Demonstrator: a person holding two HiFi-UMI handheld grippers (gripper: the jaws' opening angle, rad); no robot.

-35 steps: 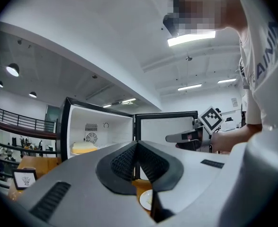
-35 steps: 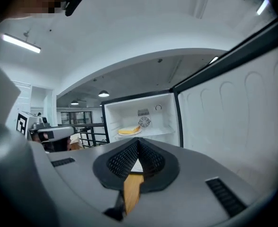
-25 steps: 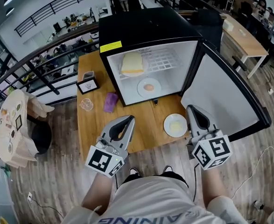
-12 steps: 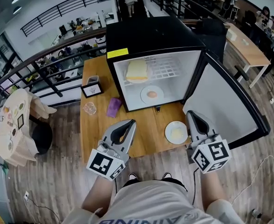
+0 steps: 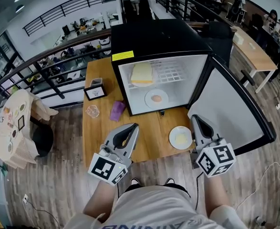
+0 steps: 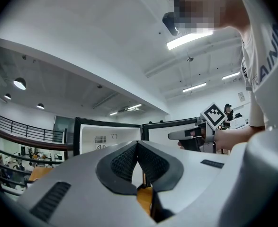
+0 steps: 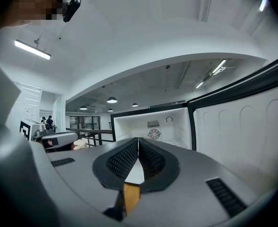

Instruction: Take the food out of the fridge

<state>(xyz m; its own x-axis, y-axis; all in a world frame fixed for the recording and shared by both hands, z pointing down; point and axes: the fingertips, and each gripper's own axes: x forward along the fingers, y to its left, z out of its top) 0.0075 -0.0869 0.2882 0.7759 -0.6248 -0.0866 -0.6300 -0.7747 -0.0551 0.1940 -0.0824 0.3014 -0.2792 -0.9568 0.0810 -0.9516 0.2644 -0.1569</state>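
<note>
The left hand-held gripper (image 5: 131, 128) and the right hand-held gripper (image 5: 195, 119) are held level, with their tips over the near part of the wooden table (image 5: 151, 133). Both sets of jaws are pressed together and nothing is held between them. Just beside the right tip, a white plate (image 5: 181, 137) with pale yellow food is set on the table. Behind it, the black mini fridge (image 5: 154, 37) is positioned with its door (image 5: 225, 109) swung open to the right. On the fridge floor, a second plate (image 5: 156, 98) carries what appears to be a fried egg. On the wire shelf (image 5: 171, 73) above, a thick bread slice (image 5: 142, 73) is located at the left.
</note>
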